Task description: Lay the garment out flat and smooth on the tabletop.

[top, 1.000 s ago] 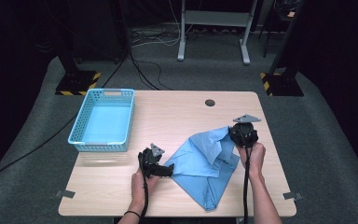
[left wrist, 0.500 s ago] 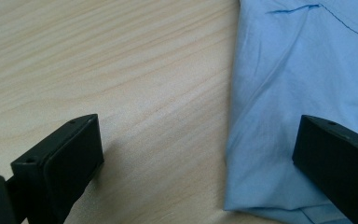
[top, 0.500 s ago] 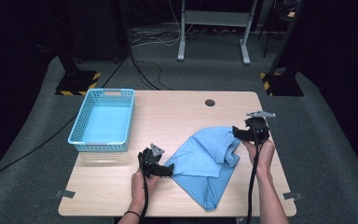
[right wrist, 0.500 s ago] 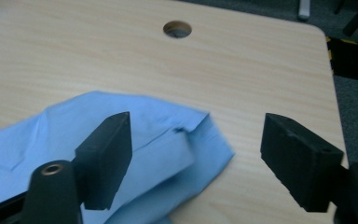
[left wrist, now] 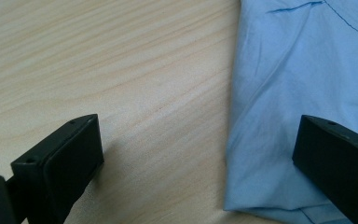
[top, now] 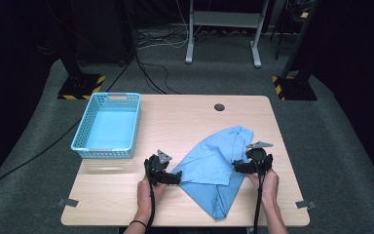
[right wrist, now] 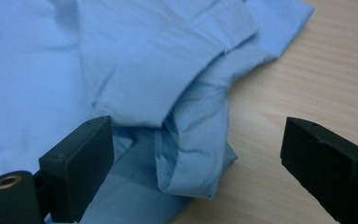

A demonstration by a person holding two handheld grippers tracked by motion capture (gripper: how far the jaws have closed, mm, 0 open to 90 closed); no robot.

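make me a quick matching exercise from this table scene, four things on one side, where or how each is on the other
Things:
1. basket
2. shirt
3. left hand-held gripper
4. right hand-held gripper

Places or states:
A. open at the shirt's right edge, over a folded bit
B. far left of the table, nothing in it
C. crumpled between the two hands
D. open at the shirt's left edge

Pairs: 1-B, 2-C, 3-D, 4-A

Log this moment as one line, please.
left tongs: open, at shirt's left edge | right tongs: just opened, shirt fold between jaws, ungripped | basket: empty
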